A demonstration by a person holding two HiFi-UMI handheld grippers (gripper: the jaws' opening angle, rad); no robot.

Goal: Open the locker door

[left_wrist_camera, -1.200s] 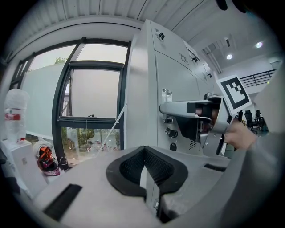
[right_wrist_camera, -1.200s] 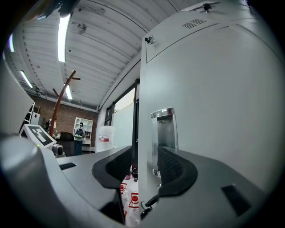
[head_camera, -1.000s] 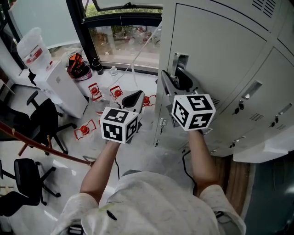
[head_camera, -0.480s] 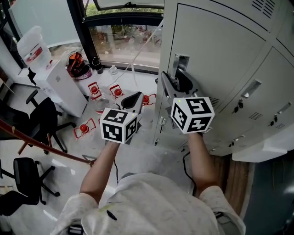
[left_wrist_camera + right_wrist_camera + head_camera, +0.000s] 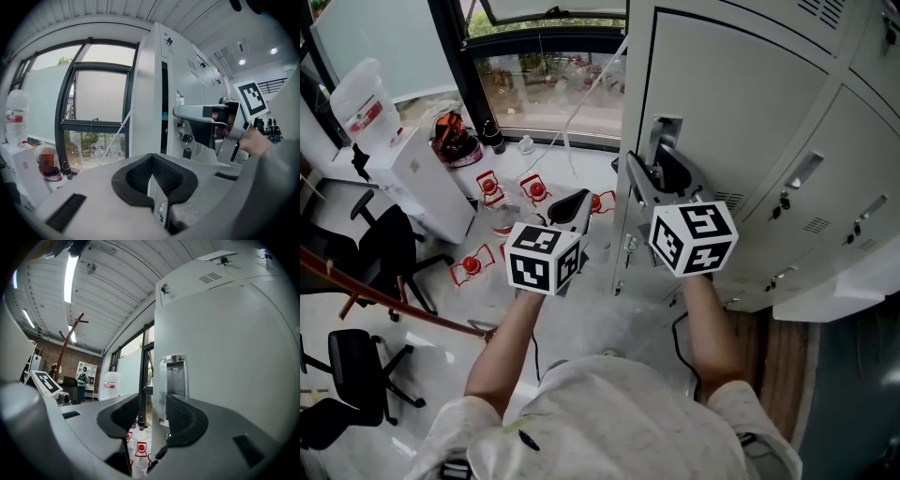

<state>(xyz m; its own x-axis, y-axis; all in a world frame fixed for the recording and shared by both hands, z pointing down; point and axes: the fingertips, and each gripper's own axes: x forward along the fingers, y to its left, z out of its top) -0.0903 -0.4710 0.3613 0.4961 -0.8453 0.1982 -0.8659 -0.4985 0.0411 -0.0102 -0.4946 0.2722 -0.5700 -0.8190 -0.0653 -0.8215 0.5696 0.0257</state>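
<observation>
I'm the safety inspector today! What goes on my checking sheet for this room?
Surface: pale floor.
Job's things: grey locker door, metal handle recess, maybe slightly ajar.
Clutter: red-capped things, water dispenser, black chairs.
Grippers: left gripper shut, empty; right gripper open, jaws straddling the door edge.
Cables: white cord across window; black cable on floor.
Surroundings: window, more lockers alongside.

Head view: high above the person's shoulders, facing steeply down on left gripper (image 5: 572,202), right gripper (image 5: 668,174) and locker door (image 5: 741,103). Left gripper view: low behind its jaws, facing window (image 5: 100,96) and the door's edge. Right gripper view: close to the door, tilted upward at handle recess (image 5: 175,376). All share the door; water jug (image 5: 360,103) likely too.
</observation>
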